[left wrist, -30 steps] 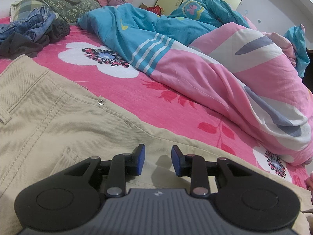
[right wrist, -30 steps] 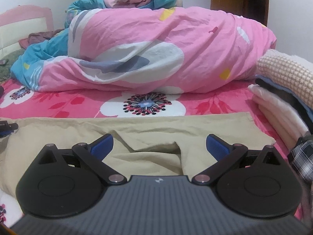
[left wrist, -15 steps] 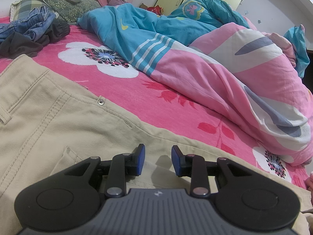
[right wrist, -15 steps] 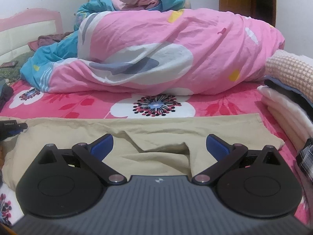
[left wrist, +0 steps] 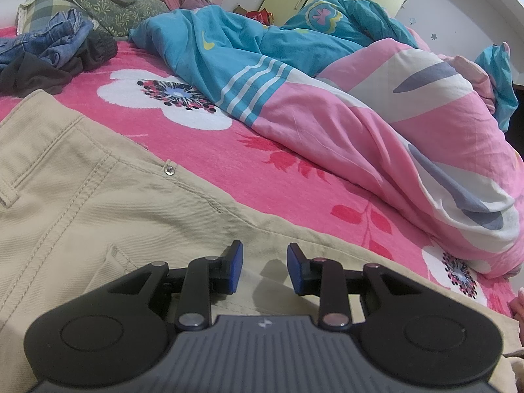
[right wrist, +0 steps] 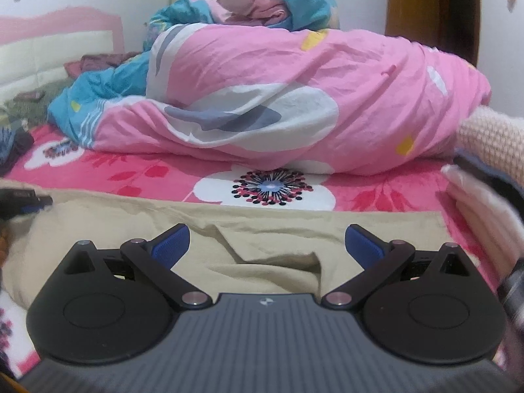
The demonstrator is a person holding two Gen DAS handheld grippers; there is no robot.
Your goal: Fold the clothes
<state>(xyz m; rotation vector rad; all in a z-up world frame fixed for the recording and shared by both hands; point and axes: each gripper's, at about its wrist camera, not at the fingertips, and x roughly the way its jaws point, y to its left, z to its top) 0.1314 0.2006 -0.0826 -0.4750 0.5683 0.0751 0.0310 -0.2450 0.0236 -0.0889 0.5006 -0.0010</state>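
Beige trousers (left wrist: 98, 216) lie flat on the pink flowered bedsheet (left wrist: 262, 150), waistband and rivet toward the left. My left gripper (left wrist: 264, 255) hovers just over the upper leg, its blue pads a narrow gap apart with nothing between them. In the right wrist view the trouser legs (right wrist: 294, 222) stretch across, with a rumpled fold in the cloth near the hem end. My right gripper (right wrist: 267, 242) stands wide open above that fold, and its blue pads (right wrist: 172, 245) hold nothing.
A bulky pink and blue duvet (left wrist: 360, 124) (right wrist: 294, 98) fills the far side of the bed. Jeans and dark clothes (left wrist: 49, 52) are heaped at the back left near pillows (left wrist: 108, 6). A stack of folded clothes (right wrist: 484, 177) sits at the right edge.
The right gripper has rolled and turned slightly, so the folded stack has slid toward the right edge of its view. The left gripper and the trousers have stayed put.
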